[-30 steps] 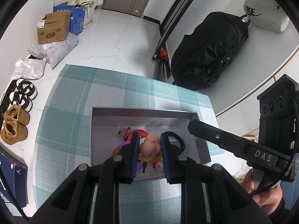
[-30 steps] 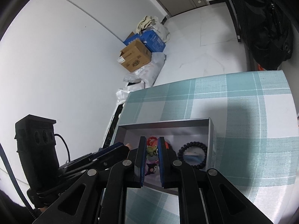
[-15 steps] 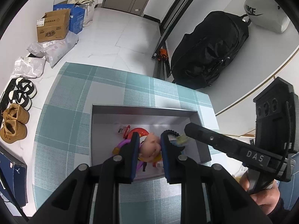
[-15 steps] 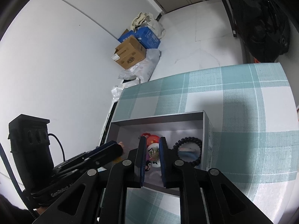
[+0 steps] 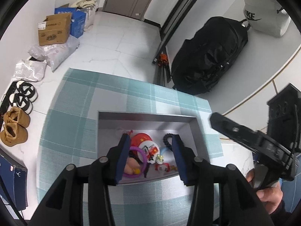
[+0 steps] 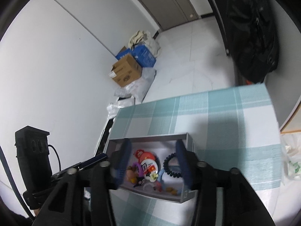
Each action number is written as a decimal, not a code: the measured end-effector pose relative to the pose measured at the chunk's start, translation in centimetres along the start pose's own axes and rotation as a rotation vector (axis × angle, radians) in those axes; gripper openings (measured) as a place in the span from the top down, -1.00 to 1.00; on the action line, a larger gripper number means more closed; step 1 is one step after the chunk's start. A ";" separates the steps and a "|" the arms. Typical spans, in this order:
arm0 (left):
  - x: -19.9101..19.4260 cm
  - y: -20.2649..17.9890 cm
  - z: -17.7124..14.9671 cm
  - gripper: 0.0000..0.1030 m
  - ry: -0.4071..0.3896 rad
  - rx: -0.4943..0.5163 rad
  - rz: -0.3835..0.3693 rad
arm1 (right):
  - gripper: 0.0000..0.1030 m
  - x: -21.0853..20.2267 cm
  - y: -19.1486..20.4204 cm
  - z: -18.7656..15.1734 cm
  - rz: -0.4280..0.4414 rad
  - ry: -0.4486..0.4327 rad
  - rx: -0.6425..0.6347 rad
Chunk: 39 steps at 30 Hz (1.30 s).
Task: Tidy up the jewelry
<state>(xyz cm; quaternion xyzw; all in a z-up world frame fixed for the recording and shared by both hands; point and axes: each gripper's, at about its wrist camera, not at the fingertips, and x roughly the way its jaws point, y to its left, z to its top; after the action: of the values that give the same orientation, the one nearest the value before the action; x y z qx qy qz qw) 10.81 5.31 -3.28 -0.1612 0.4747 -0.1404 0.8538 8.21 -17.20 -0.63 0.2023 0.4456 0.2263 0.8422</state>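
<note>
Both pairs of fingers have sprung wide since a second ago: my left gripper [image 5: 150, 154] then pinched the pink pig figure [image 5: 132, 166], which now lies loose in the grey box [image 5: 146, 116], and my right gripper [image 6: 152, 159], then nearly closed, now gapes over the same box with nothing in it.

Largest first: the tabletop [image 5: 75, 124] under its teal plaid cloth carries only the box, which sits toward the near right corner. Inside, everything crowds the near half: a red round charm [image 5: 141, 139] farthest in, a white badge with red marks [image 5: 149, 148] just in front of it, a black beaded bracelet [image 5: 167, 141] toward the right wall, the purple ring [image 5: 140, 163] lying across the pig at the left, and a small red-and-white trinket [image 5: 162, 167] by the near wall. The far half of the box floor is bare.

My judgement is that the dropping-in is done and the sorting remains. To do it well I would take one piece at a time, starting with the bracelet, since it lies clear of the heap. Closing on the tangled left cluster would probably drag the ring along with the pig. I would come straight down, one finger inside the loop and one outside, and lift slowly.
</note>
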 end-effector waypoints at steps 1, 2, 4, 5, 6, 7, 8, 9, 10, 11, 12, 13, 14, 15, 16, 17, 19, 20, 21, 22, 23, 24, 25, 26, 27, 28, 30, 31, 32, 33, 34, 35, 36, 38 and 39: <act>-0.1 0.1 0.0 0.19 -0.009 -0.002 0.015 | -0.15 -0.3 0.1 0.0 -0.006 -0.011 -0.010; -0.2 0.2 0.0 0.19 -0.018 -0.006 0.028 | -0.23 -0.5 0.3 0.0 -0.014 -0.021 -0.023; -0.2 0.3 0.1 0.16 -0.023 -0.011 0.050 | -0.30 -0.7 0.7 -0.1 -0.019 -0.025 -0.045; -0.2 0.4 0.1 0.15 -0.026 -0.012 0.060 | -0.34 -0.7 0.8 -0.2 -0.019 -0.025 -0.052; -0.3 0.4 0.1 0.11 -0.034 -0.010 0.074 | -0.38 -0.8 1.0 -0.2 -0.021 -0.025 -0.062; -0.4 0.4 0.1 0.05 -0.039 -0.009 0.082 | -0.41 -0.8 1.1 -0.3 -0.025 -0.025 -0.071; -0.5 0.4 0.1 0.02 -0.046 -0.006 0.091 | -0.44 -1.0 1.3 -0.4 -0.028 -0.026 -0.077; -0.7 0.3 0.1 -0.02 -0.056 -0.003 0.100 | -0.47 -1.2 1.4 -0.5 -0.033 -0.029 -0.085; -0.9 0.2 0.0 -0.06 -0.068 0.003 0.111 | -0.48 -1.3 1.5 -0.6 -0.036 -0.033 -0.091; -1.1 0.0 0.0 -0.09 -0.078 0.010 0.121 | -0.51 -1.5 1.5 -0.7 -0.037 -0.038 -0.096; -1.2 0.0 0.0 -0.13 -0.083 0.013 0.127 | -0.53 -1.8 1.5 -0.8 -0.036 -0.042 -0.099; -1.3 -0.1 0.0 -0.17 -0.091 0.017 0.136 | -0.54 -1.9 1.6 -0.9 -0.035 -0.044 -0.103; -1.4 -0.2 -0.1 -0.18 -0.097 0.018 0.143 | -0.55 -2.0 1.7 -1.0 -0.034 -0.044 -0.106; -1.6 -0.2 -0.1 -0.20 -0.103 0.019 0.165 | -0.58 -2.2 1.8 -1.2 -0.036 -0.046 -0.114; -1.7 -0.3 -0.2 -0.22 -0.106 0.022 0.195 | -0.59 -2.2 1.9 -1.4 -0.041 -0.048 -0.122; -1.8 -0.4 -0.2 -0.22 -0.108 0.027 0.206 | -0.60 -2.4 2.1 -1.5 -0.046 -0.052 -0.134; -2.0 -0.5 -0.3 -0.25 -0.114 0.031 0.209 | -0.64 -2.7 2.5 -1.8 -0.048 -0.059 -0.154; -2.1 -0.6 -0.4 -0.26 -0.117 0.034 0.212 | -0.65 -2.8 2.6 -1.9 -0.047 -0.062 -0.161; -2.2 -0.8 -0.4 -0.29 -0.121 0.039 0.216 | -0.66 -3.0 2.8 -2.0 -0.047 -0.069 -0.170; -2.3 -0.9 -0.6 -0.32 -0.125 0.043 0.219 | -0.68 -3.1 3.0 -2.2 -0.046 -0.076 -0.180; -2.4 -1.1 -0.7 -0.34 -0.129 0.047 0.226 | -0.69 -3.2 3.2 -2.4 -0.047 -0.078 -0.186; -2.5 -1.2 -0.8 -0.35 -0.132 0.049 0.229 | -0.70 -3.3 3.4 -2.6 -0.052 -0.083 -0.198; -2.6 -1.3 -1.0 -0.35 -0.137 0.053 0.234 | -0.70 -3.4 3.5 -2.7 -0.055 -0.084 -0.205; -2.8 -1.4 -1.2 -0.35 -0.141 0.053 0.240 | -0.71 -3.5 3.7 -3.0 -0.061 -0.085 -0.215; -3.0 -1.5 -1.3 -0.35 -0.150 0.053 0.246 | -0.74 -3.6 3.8 -3.1 -0.064 -0.086 -0.218; -3.2 -1.7 -1.5 -0.35 -0.159 0.056 0.248 | -0.76 -3.7 3.8 -3.2 -0.066 -0.087 -0.219; -3.5 -2.0 -1.7 -0.35 -0.164 0.060 0.253 | -0.80 -3.9 3.7 -3.5 -0.072 -0.089 -0.210; -3.6 -2.0 -1.8 -0.36 -0.169 0.060 0.256 | -0.80 -4.0 3.6 -3.7 -0.071 -0.090 -0.205; -3.8 -2.1 -1.9 -0.36 -0.173 0.060 0.258 | -0.81 -4.2 3.6 -3.8 -0.070 -0.093 -0.202; -3.8 -2.2 -1.9 -0.36 -0.175 0.060 0.262 | -0.82 -4.4 3.5 -3.9 -0.072 -0.099 -0.199; -4.0 -2.2 -2.0 -0.36 -0.180 0.057 0.270 | -0.83 -4.6 3.5 -3.9 -0.074 -0.104 -0.199; -4.0 -2.2 -2.0 -0.36 -0.183 0.055 0.273 | -0.86 -4.8 3.5 -4.0 -0.074 -0.111 -0.198; -4.1 -2.2 -2.0 -0.38 -0.182 0.054 0.276 | -0.90 -5.1 3.5 -4.2 -0.076 -0.120 -0.197; -4.0 -2.2 -2.1 -0.50 -0.180 0.051 0.282 | -0.92 -5.3 3.5 -4.3 -0.079 -0.129 -0.196; -4.0 -2.2 -2.2 -0.57 -0.181 0.050 0.286 | -0.92 -5.4 3.6 -4.4 -0.080 -0.129 -0.197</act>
<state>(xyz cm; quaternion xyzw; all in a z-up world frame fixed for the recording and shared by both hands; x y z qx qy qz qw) 6.71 4.60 -0.41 -0.0824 0.4105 -0.0140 0.9080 1.07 -16.72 2.55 0.1151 0.3739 0.2219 0.8932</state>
